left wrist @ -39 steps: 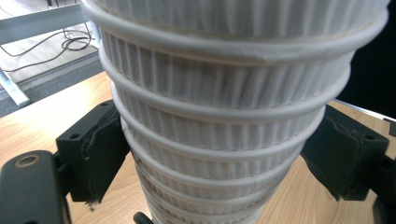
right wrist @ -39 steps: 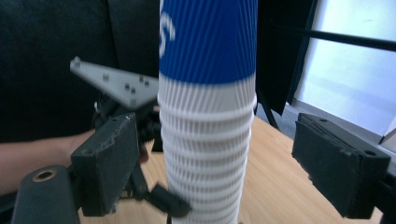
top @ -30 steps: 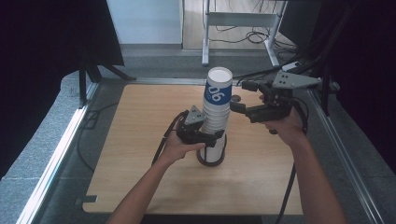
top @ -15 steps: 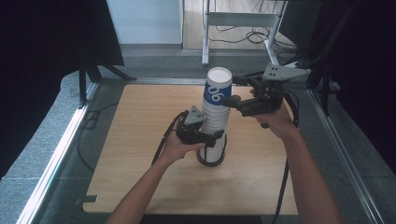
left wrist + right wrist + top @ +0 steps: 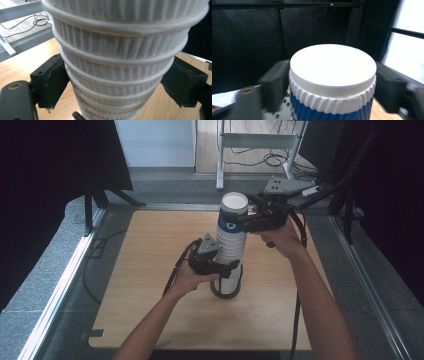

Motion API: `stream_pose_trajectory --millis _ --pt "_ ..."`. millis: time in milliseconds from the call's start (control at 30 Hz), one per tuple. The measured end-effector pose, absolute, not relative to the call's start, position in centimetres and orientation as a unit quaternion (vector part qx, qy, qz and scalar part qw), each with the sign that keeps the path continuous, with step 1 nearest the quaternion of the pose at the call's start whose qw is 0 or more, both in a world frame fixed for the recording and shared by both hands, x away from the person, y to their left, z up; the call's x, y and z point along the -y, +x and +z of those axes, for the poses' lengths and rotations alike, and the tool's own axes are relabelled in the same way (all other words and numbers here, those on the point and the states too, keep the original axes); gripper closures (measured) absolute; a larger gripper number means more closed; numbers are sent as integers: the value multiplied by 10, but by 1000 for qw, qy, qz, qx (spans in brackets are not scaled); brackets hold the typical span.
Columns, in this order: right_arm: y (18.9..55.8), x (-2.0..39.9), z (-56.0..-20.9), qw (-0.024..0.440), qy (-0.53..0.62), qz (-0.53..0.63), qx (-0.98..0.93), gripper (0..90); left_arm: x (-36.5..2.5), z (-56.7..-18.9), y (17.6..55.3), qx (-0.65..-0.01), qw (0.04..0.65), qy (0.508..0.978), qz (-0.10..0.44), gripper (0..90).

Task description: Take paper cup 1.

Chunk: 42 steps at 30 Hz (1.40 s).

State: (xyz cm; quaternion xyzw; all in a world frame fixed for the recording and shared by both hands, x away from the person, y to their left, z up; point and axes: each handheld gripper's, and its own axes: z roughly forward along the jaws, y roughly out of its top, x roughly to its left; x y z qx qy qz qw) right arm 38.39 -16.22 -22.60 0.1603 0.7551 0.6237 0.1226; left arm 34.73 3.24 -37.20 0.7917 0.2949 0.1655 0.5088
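**Two hand-held grippers on a stack of upturned paper cups**

High view: a tall stack of cups (image 5: 231,247) stands upside down on the wooden table (image 5: 150,270), near its middle, with the cups nested one over another. The top cup (image 5: 234,210) shows its flat white base upward and carries blue print on its side; what is inside the cups cannot be seen. A dark ring (image 5: 226,292) lies around the foot of the stack. The left hand-held gripper (image 5: 220,266) reaches in from the left and clasps the lower part of the stack. The right hand-held gripper (image 5: 245,220) comes from the right at the level of the top cup; its jaws have just been closing, with that cup between them. A cable trails from each hand-held gripper towards the person.

Left gripper view: this close look shows what the high view does not, namely the ribbed white walls and the rolled rims (image 5: 120,27) stepping down one below the other. Both black jaws press on the sides of the stack, clenched on it, with the table behind.

Right gripper view: the top cup (image 5: 332,75) sits between the two blurred jaws, which lie against its sides, grasping it. Its base is a plain white disc, its upper band is white and ribbed, and blue ribbing begins below. A black curtain hangs behind.
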Motion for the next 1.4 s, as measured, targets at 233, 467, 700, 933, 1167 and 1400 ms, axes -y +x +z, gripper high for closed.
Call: stream_pose_trajectory --millis 233,467,700,933,1167,1400 --pt "383 162 -225 128 162 622 -755 280 -33 -372 347 -295 507 793 166 132" --pt "379 166 -216 138 166 644 -734 284 -33 -372 347 -296 505 794 165 132" --pt "371 171 -198 159 162 662 -714 285 -32 -372 347 -297 503 795 165 132" --pt "364 180 -186 174 168 673 -699 285 -33 -372 347 -292 500 798 166 133" --pt "361 185 -184 178 174 676 -694 285 -33 -372 346 -292 498 799 168 134" --pt "358 192 -180 183 178 685 -682 285 -33 -372 346 -292 496 800 170 134"
